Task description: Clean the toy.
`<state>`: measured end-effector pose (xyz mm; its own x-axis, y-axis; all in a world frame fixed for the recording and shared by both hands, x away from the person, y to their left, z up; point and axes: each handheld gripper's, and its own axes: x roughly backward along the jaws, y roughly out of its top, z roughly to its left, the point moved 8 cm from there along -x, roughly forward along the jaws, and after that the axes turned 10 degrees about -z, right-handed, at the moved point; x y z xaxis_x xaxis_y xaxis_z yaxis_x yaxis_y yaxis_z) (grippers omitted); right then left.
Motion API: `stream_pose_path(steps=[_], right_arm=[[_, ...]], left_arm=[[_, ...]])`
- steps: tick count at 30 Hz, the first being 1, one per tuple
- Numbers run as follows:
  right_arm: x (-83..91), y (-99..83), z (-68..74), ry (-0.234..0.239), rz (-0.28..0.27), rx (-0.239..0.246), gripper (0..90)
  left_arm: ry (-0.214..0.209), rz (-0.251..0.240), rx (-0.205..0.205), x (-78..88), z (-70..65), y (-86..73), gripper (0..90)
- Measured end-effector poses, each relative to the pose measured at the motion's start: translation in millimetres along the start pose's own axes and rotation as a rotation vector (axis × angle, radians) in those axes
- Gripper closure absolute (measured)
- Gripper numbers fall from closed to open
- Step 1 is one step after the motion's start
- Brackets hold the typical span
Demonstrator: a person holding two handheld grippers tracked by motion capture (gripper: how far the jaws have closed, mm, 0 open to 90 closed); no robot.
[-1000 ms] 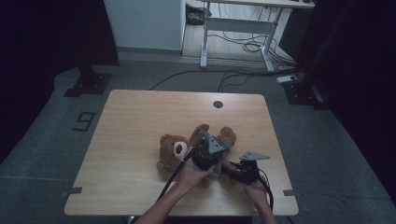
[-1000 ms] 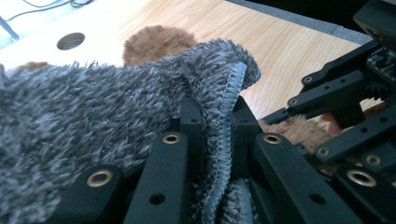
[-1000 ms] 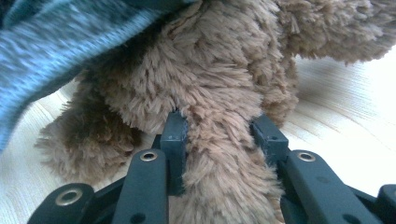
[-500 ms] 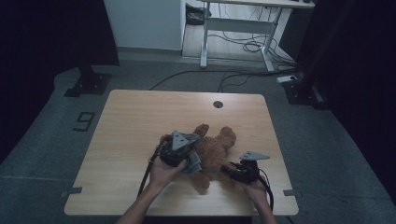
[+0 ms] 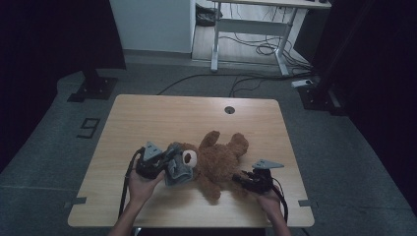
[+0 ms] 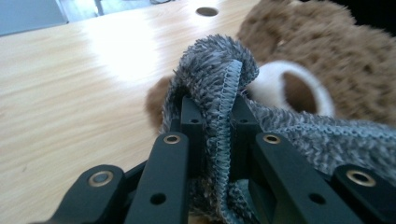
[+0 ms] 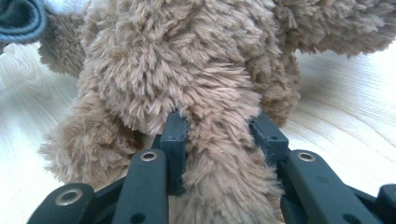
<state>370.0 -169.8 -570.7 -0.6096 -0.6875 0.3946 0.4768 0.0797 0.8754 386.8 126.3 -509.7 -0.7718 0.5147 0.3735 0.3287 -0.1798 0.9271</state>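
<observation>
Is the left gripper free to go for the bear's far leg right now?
Probably not: the left gripper is clamped on the grey knitted cloth at the bear's head, so it must let go first.

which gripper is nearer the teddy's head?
Left. The left gripper pinches grey knit cloth right at the teddy bear's head; the right gripper grips a limb at its other end.

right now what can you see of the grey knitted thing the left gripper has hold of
The grey knit piece looks like a small fuzzy garment of mottled grey yarn with a pale blue stitched edge. It is bunched and folded, its hem pinched upright between the shut jaws of the left gripper. It drapes against the head of the brown teddy bear, beside the white muzzle, near the front left of the wooden table. What kind of garment it is I cannot tell.
</observation>
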Motion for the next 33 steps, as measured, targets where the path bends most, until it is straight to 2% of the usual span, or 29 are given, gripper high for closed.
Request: stream_pose_path(steps=[5,9,11,17,19,22,27,30,33], right_arm=[[-0.2,-0.1,-0.3,-0.001,-0.001,-0.001,63.6],[-0.3,-0.2,-0.3,-0.001,-0.001,-0.002,63.6],[-0.3,-0.3,-0.3,0.000,0.000,-0.002,63.6],[-0.6,-0.7,-0.3,0.001,0.000,-0.003,63.6],[-0.8,-0.7,-0.1,0.000,-0.001,-0.003,63.6],[-0.8,-0.7,-0.2,-0.003,-0.001,-0.004,63.7],[-1.6,-0.6,-0.4,-0.010,-0.003,-0.005,63.8],[-2.8,0.3,-0.2,-0.032,-0.015,0.000,64.1],[-4.4,1.5,-0.3,-0.056,-0.031,0.004,64.3]], left_arm=[[0.037,0.045,0.011,-1.1,14.9,-19.5,80.0],[0.042,0.092,0.033,-7.5,23.3,-35.1,80.0],[0.045,0.130,0.034,-14.0,26.0,-44.7,80.0],[0.042,0.160,0.018,-20.0,26.3,-48.8,80.0],[0.037,0.158,0.030,-20.0,28.0,-47.1,79.9],[0.034,0.129,0.038,-15.6,27.8,-36.2,79.9],[0.008,0.034,0.016,-6.8,13.3,2.0,79.6],[-0.022,0.005,-0.003,-10.5,0.0,24.4,79.4],[-0.044,0.008,-0.038,-22.2,-14.9,39.4,79.3]])
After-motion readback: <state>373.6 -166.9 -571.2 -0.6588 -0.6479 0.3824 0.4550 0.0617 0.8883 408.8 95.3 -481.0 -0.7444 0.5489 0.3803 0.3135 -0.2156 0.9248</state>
